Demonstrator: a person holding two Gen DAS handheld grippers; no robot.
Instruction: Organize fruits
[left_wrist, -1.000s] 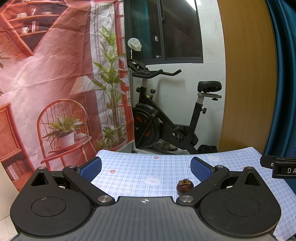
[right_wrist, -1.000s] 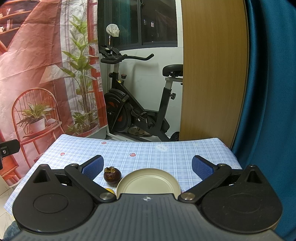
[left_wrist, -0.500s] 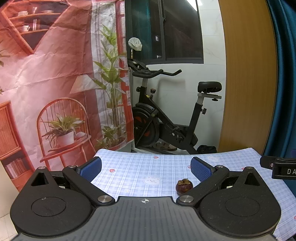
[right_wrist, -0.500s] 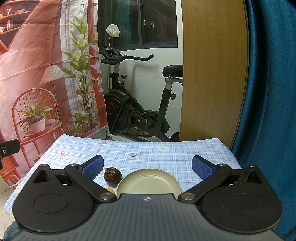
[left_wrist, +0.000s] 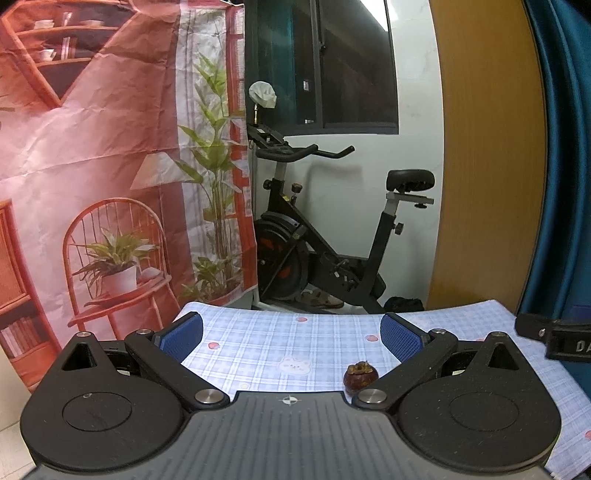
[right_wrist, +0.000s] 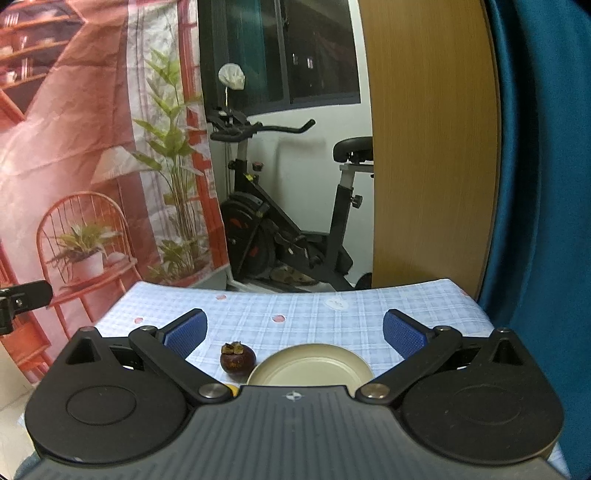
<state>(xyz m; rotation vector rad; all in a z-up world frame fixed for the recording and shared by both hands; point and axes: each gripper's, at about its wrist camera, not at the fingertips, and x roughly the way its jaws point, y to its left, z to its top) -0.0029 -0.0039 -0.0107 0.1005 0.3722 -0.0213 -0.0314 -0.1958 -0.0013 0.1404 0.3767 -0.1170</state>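
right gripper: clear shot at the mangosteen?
Probably yes. The right gripper is open, and the mangosteen sits alone on the cloth by its left finger, just left of the plate. Nothing lies between; it needs a small shift left.

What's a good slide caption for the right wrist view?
Open right gripper above a mangosteen beside an empty plate on checked cloth.

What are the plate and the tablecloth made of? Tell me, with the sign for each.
Plate: probably glazed ceramic or enamel; a smooth cream surface with a soft sheen and a darker rim. Melamine cannot be ruled out.
Tablecloth: likely thin printed fabric or vinyl; a flat blue check with small printed pictures, draping over the far edge. The weave is too fine to see.
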